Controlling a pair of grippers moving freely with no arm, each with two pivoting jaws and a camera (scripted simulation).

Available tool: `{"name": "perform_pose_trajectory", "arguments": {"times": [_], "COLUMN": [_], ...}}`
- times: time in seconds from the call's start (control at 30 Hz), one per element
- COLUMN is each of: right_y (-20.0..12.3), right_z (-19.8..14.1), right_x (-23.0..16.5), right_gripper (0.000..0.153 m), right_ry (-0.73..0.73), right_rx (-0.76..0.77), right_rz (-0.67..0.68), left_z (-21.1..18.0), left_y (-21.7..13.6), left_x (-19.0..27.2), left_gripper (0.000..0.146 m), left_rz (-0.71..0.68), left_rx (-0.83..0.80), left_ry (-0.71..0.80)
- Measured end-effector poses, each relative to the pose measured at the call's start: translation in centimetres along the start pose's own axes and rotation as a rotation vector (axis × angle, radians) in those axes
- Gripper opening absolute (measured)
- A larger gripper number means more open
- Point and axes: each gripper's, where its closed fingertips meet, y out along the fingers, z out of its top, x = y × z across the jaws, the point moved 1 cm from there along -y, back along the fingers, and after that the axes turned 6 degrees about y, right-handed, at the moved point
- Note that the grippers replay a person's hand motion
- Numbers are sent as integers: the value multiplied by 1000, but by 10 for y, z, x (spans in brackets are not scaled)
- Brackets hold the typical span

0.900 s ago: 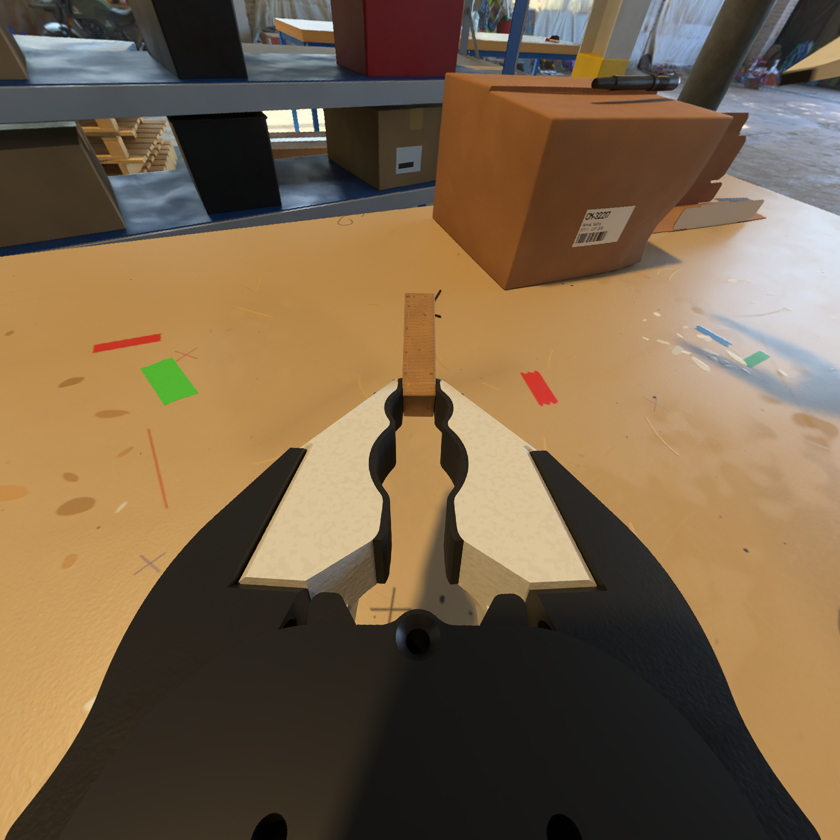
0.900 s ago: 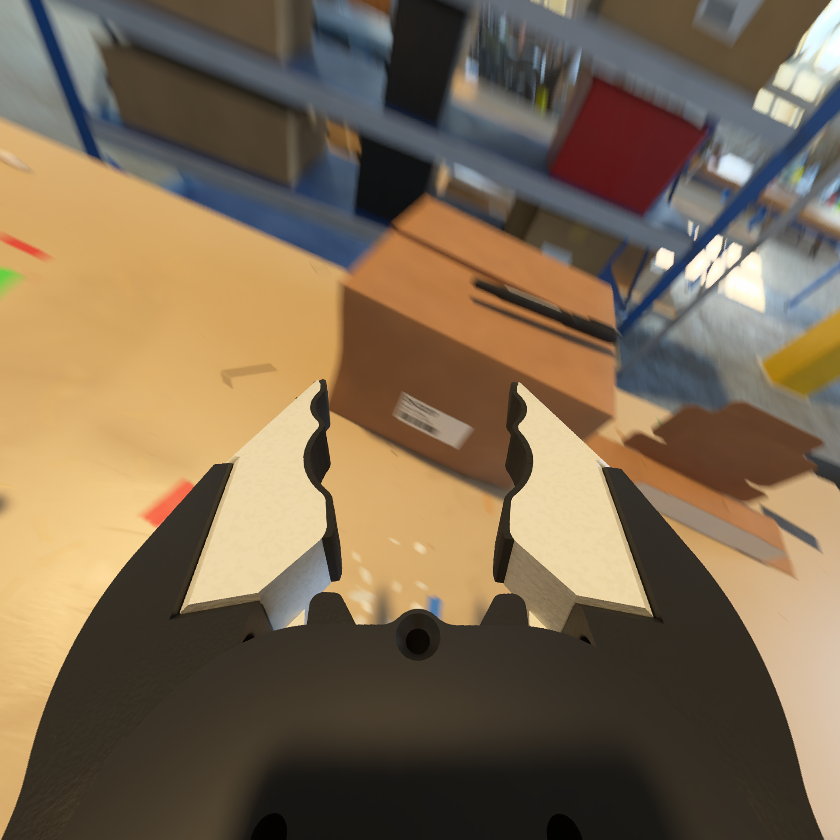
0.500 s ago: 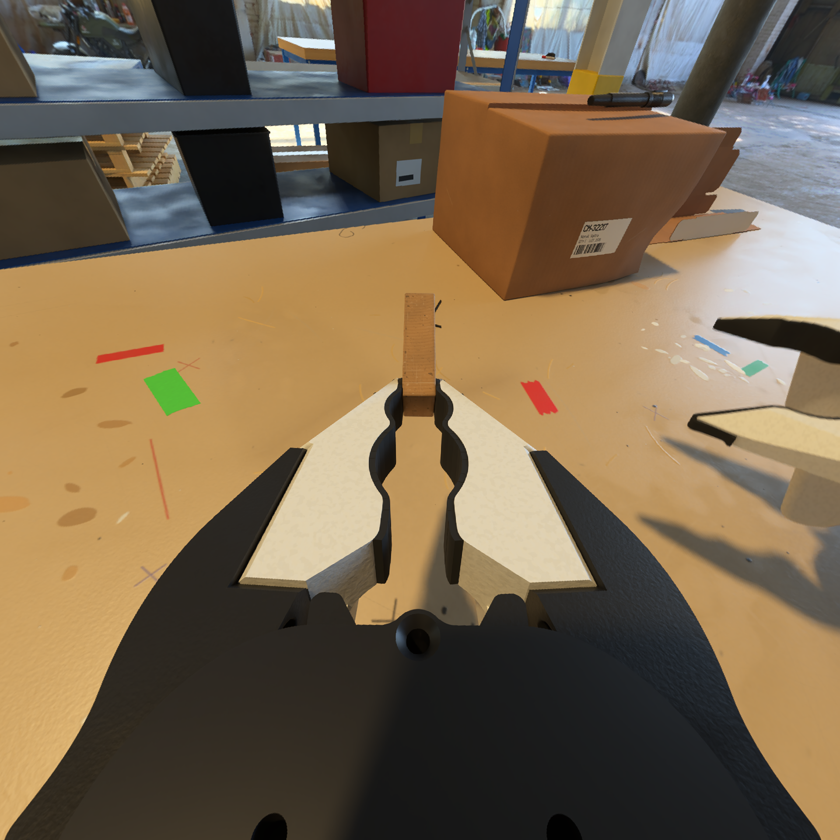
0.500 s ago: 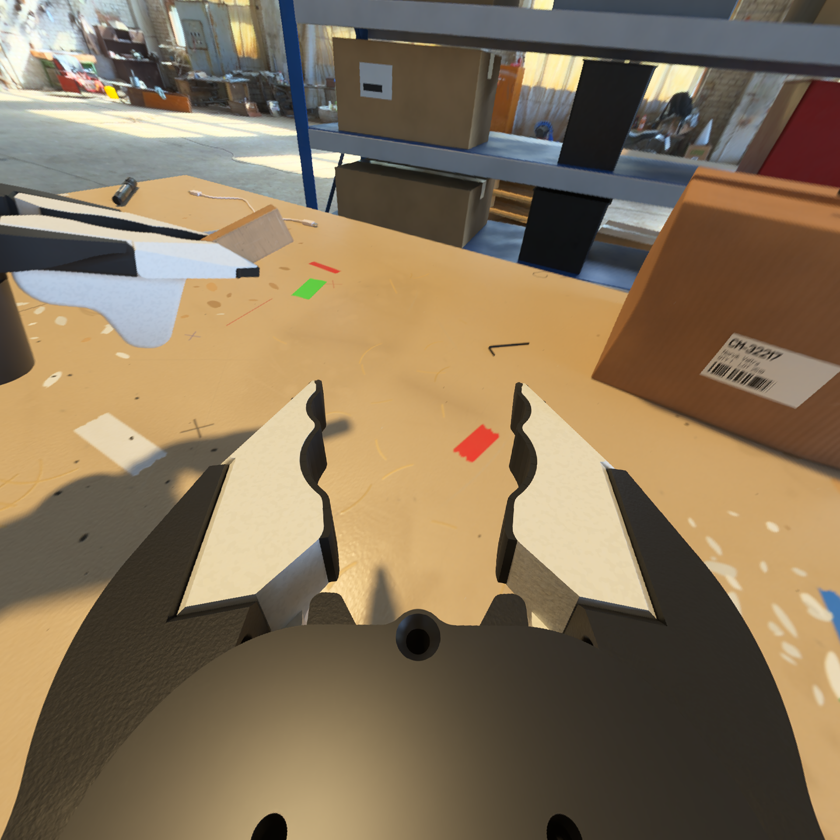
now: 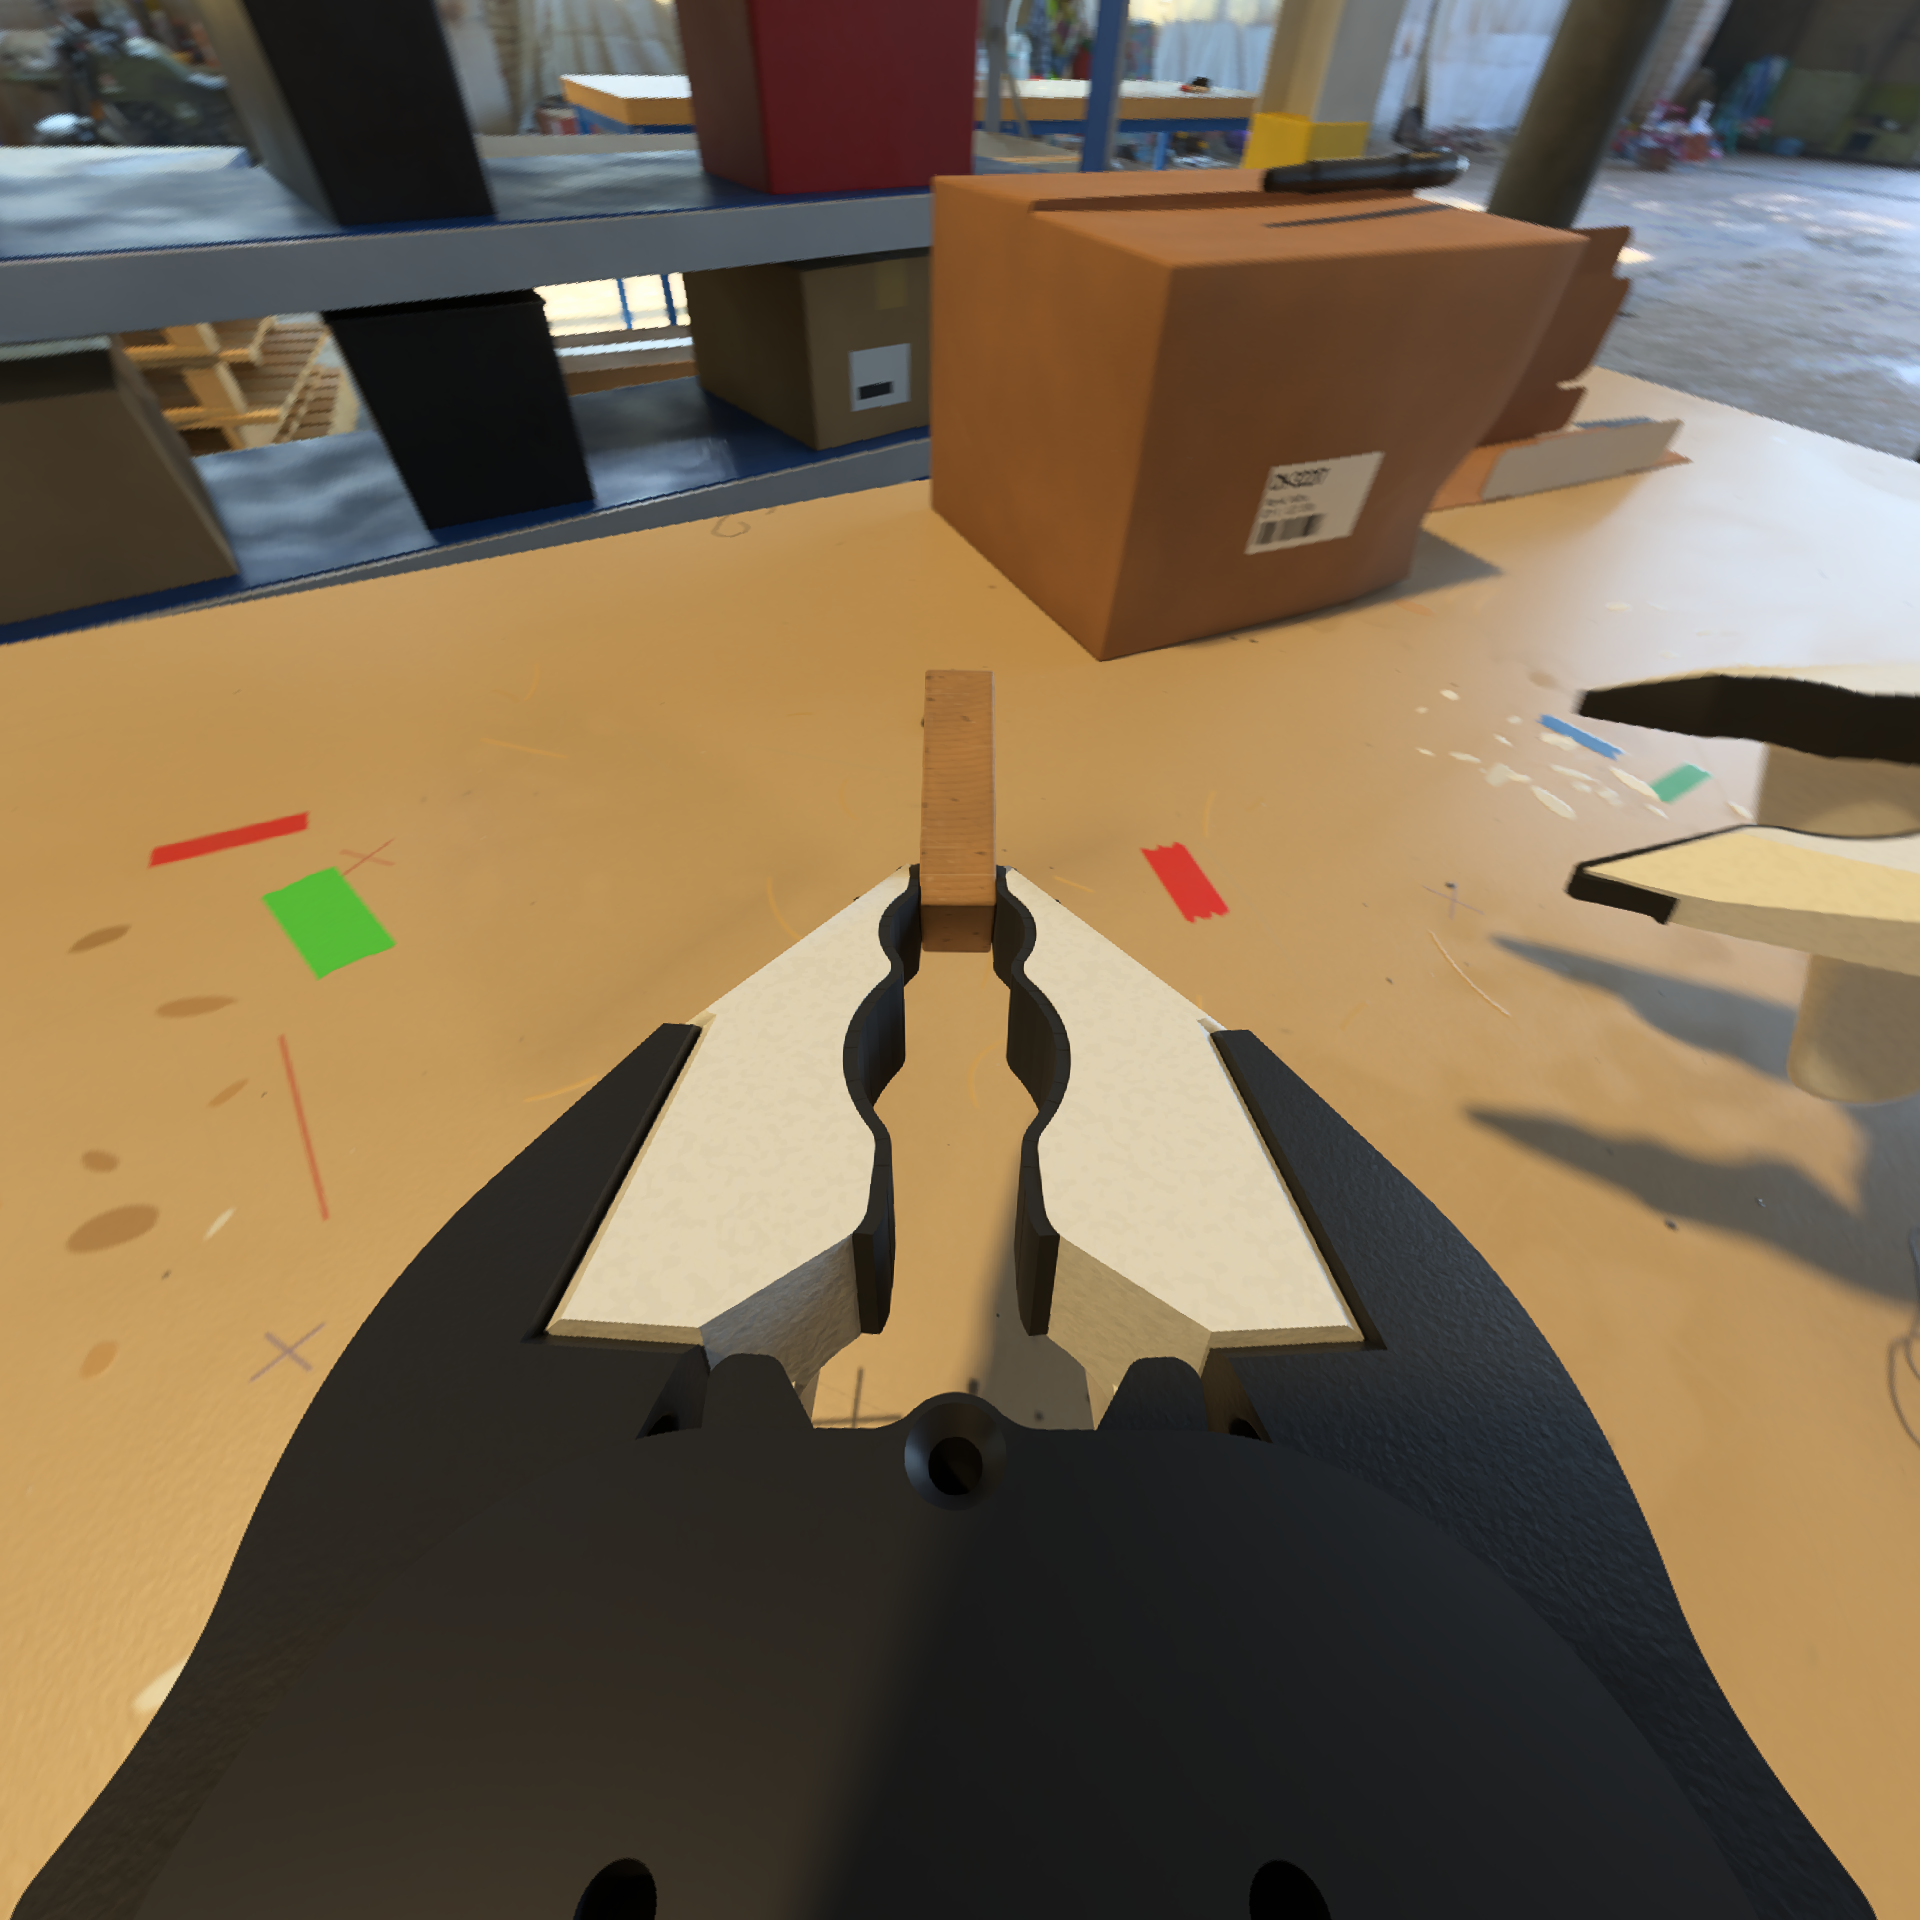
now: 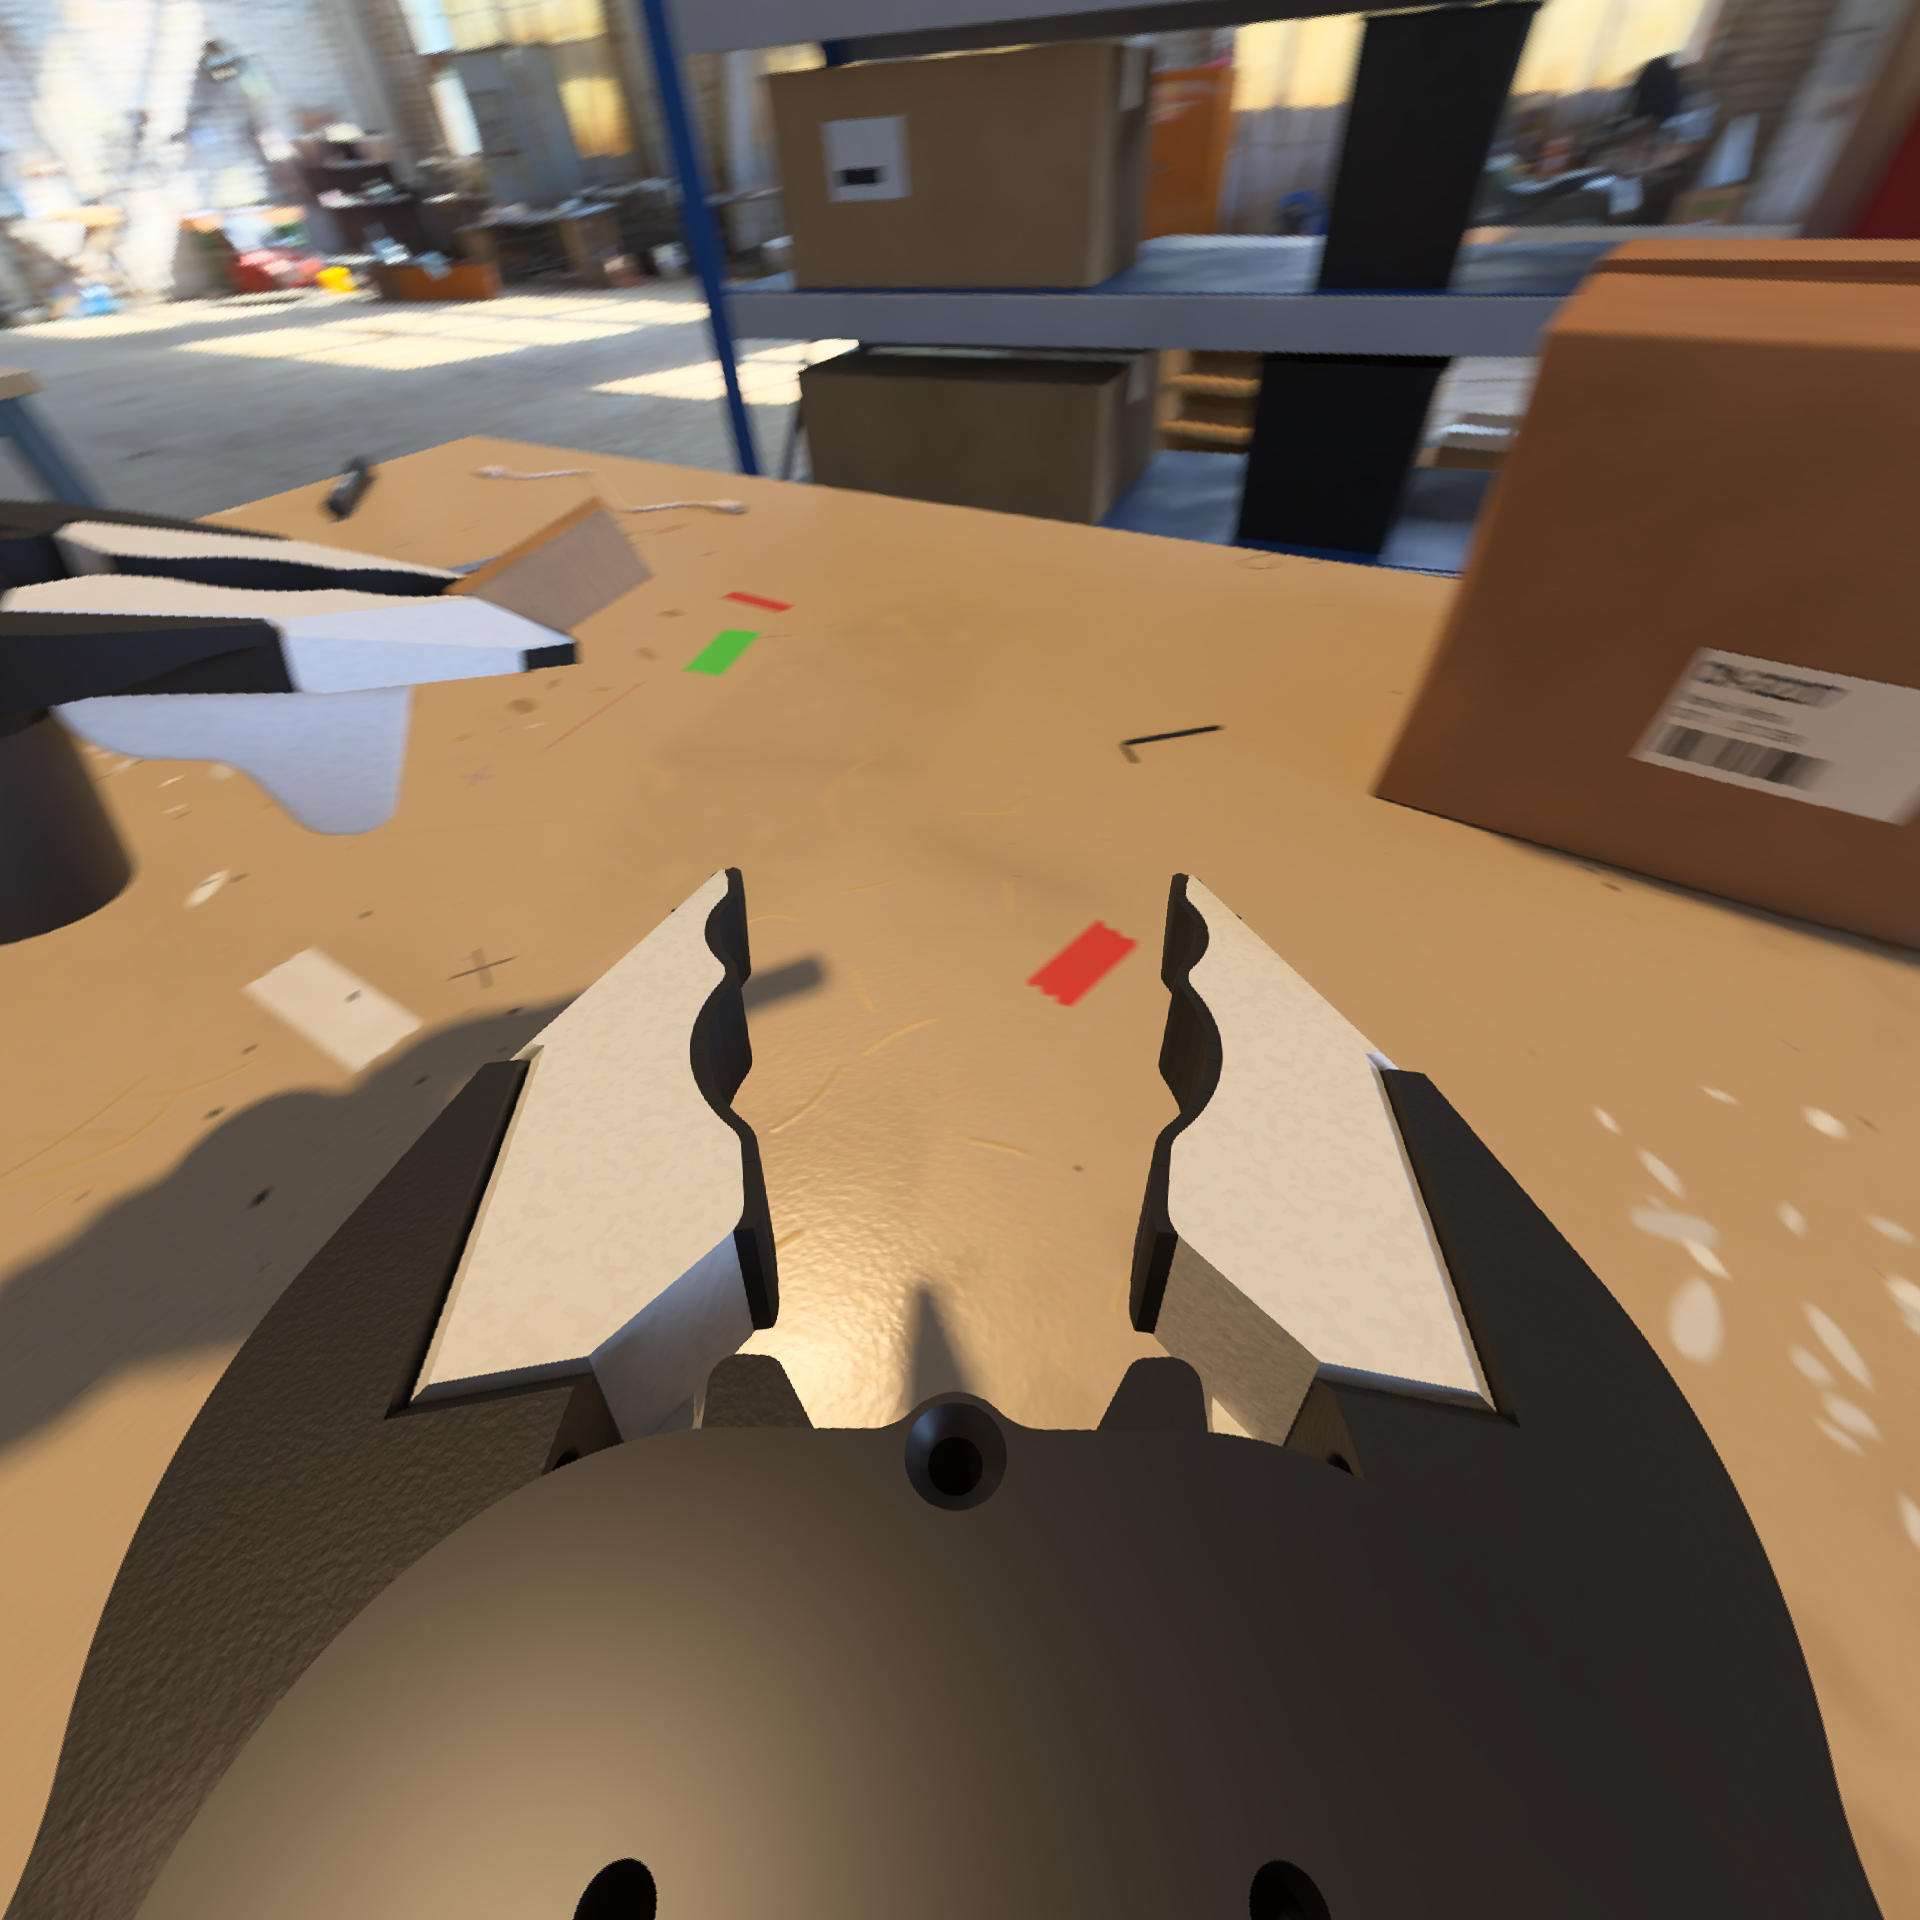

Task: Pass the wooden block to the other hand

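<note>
left gripper (image 5: 957,883) is pinching the near end of the block (image 5: 957,790) at its tips; the block's long axis runs straight out along the fingers toward 12 and it's held clear of the table (image 5: 623,727). right gripper (image 6: 954,883) is spread wide, empty, nothing between the jaws. from the right cam the block (image 6: 566,566) sits up at 10 o'clock, well apart, free end pointing roughly 2 o'clock. from the left cam the right gripper (image 5: 1579,800) is off at 3 o'clock, fingers stacked, aimed across toward the block but short of it. my read: the right one needs to swing toward 10 and straddle the free end; the approach isn't lined up yet.
</note>
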Motion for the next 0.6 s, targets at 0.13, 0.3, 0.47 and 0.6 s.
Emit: {"name": "perform_pose_trajectory", "arguments": {"times": [0.13,0.3,0.47,0.6], "right_y": [10,9,1,0], "right_z": [3,22,27,28], "right_x": [-33,-55,-69,-72], "right_gripper": [76,60,49,35], "right_ry": [-8,-207,-306,-319], "right_rx": [-128,-164,-213,-210], "right_rz": [328,661,871,905], "left_z": [7,18,24,24], "left_y": [-3,-21,-33,-31], "left_x": [21,63,79,81], "left_gripper": [12,12,12,12], "left_rz": [-179,-630,-905,-979], "left_rx": [55,72,20,-18], "left_ry": [96,244,344,386]}}
